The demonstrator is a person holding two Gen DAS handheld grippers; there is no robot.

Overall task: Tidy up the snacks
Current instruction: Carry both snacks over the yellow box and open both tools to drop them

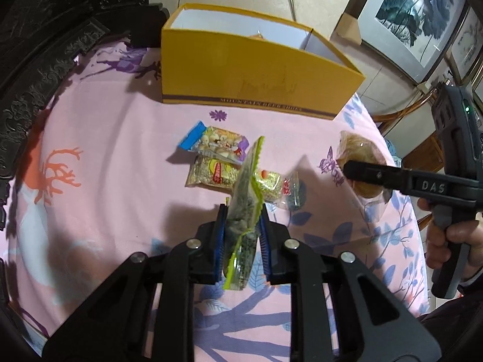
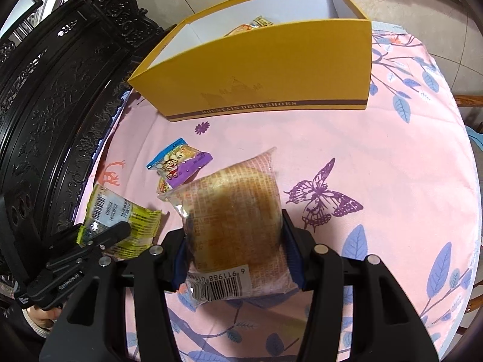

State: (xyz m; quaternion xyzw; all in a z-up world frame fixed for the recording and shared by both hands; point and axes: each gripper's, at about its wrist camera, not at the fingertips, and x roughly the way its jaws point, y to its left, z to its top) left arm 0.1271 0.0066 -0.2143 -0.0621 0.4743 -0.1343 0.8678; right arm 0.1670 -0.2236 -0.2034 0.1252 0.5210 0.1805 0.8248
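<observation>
Left wrist view: a green packet (image 1: pixel 244 211) is clamped in the left tongs (image 1: pixel 241 226), a bread pack (image 2: pixel 235 220) in the right tongs (image 2: pixel 235 241); at least 1 snack is seen inside the yellow box (image 2: pixel 256 75), 3 packets (image 1: pixel 215 144) remain on the bench (image 1: pixel 105 150).

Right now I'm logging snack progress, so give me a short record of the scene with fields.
left gripper: shut on green-edged packet
right gripper: shut on wrapped bread
yellow box: open, at least one snack inside
loose on tablecloth: blue-ended cartoon packet, two gold packets
</observation>
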